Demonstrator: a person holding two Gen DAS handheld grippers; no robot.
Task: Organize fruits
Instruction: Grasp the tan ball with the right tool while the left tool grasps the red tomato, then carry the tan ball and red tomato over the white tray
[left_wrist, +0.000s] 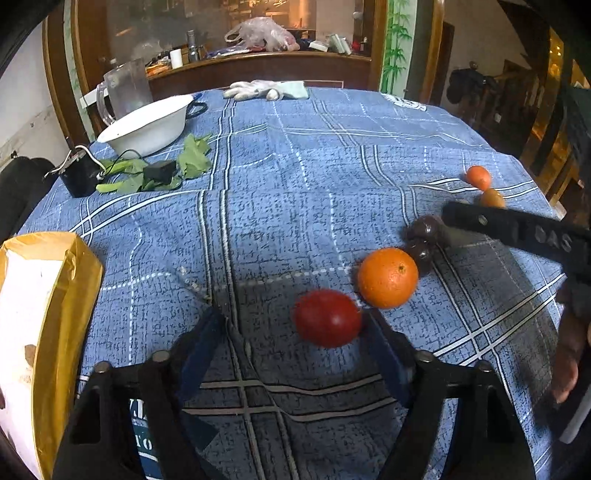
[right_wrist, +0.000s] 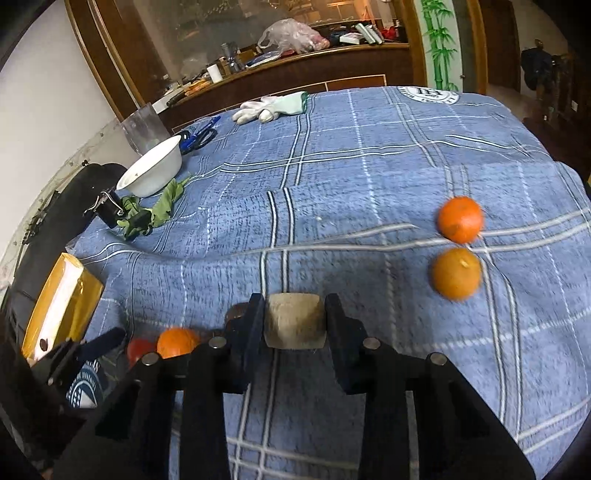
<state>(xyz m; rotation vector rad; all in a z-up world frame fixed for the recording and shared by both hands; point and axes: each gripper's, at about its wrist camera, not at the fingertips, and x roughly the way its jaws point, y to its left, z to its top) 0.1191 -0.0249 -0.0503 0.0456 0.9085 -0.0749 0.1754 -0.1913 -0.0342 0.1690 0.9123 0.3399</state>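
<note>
Fruits (left_wrist: 388, 277): smooth, round, glossy

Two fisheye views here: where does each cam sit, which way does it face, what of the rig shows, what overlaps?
Left wrist: on the left gripper, looking along its open fingers across the blue tablecloth; a red fruit lies between them; right gripper and a hand enter at right.
Right wrist: on the right gripper, facing the same table, shut on a brown fruit; left gripper at lower left.
Shared: white bowl, gloves, large orange.
</note>
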